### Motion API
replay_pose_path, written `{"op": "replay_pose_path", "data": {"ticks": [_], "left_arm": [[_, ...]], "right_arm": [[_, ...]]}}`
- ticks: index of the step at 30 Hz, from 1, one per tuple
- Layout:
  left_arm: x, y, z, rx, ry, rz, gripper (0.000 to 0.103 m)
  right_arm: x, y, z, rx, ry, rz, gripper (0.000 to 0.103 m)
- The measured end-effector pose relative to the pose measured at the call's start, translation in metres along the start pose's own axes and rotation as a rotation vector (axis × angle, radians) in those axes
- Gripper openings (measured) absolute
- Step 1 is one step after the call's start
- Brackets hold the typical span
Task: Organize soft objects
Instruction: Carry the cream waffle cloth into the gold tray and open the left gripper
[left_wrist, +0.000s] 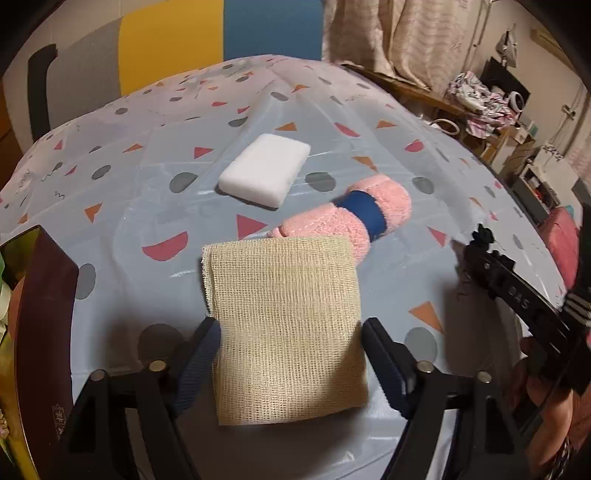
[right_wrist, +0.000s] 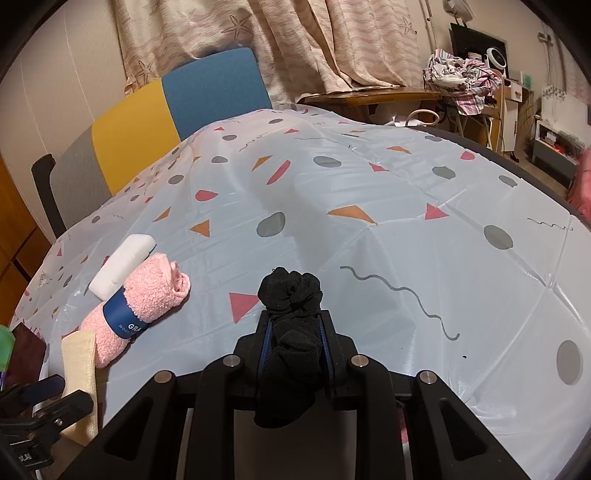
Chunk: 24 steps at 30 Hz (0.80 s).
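Two hand-held grippers are at work, and each carries its own risk. Nearest, at the bottom of the left wrist view, the left hand-held gripper (left_wrist: 291, 354) stands with its jaws apart on either side of the folded beige mesh cloth (left_wrist: 286, 325), which lies flat on the tabletop (left_wrist: 461, 192). The left blue pad looks to be touching the cloth's edge and the right one sits just beside it, so neither presses. If this hand pulls away at a slant, a pad could catch the loose weave and drag the cloth askew, or unfold its frayed left edge.

At the bottom centre of the right wrist view, the right hand-held gripper (right_wrist: 296, 332) is clamped on a black sock bundle (right_wrist: 290, 317). Much of the bundle bulges beyond the fingertips and a tail hangs below, so it may sag, unroll or slip during a quick move, and the hanging end could trail across the slick plastic tablecloth.

Just beyond the mesh cloth, toward the centre right of the left view, lies the rolled pink towel (left_wrist: 354, 210) with its blue band; its near end appears to touch or overlap the cloth's far corner. Setting the sock down close by could nudge the roll, which I judge would turn easily.

Farther still, at the centre of that view, the white sponge block (left_wrist: 264, 170) rests apart from the towel and seems least at risk.
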<state>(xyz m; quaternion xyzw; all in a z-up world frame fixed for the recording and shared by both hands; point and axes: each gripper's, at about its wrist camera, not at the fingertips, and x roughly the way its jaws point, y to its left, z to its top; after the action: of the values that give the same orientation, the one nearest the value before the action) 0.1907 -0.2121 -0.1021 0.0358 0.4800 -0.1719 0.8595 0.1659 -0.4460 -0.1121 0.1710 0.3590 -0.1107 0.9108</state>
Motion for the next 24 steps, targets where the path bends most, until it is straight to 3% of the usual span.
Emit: {"op": "replay_pose_path", "data": {"ticks": [3, 6, 17, 24], "left_arm": [[-0.005, 0.001, -0.004, 0.003, -0.014, -0.046, 0.053], [-0.013, -0.003, -0.009, 0.017, -0.02, -0.069, 0.043], [-0.052, 0.008, -0.027, -0.057, -0.062, -0.175, 0.041], [-0.088, 0.024, -0.044, -0.08, -0.101, -0.165, 0.041]], "right_arm": [[0.0, 0.0, 0.0, -0.001, 0.0, -0.001, 0.024], [0.0, 0.0, 0.0, -0.004, 0.001, -0.004, 0.024], [0.0, 0.001, 0.0, -0.013, 0.002, -0.014, 0.024], [0.0, 0.002, 0.001, -0.018, 0.002, -0.019, 0.024]]}}
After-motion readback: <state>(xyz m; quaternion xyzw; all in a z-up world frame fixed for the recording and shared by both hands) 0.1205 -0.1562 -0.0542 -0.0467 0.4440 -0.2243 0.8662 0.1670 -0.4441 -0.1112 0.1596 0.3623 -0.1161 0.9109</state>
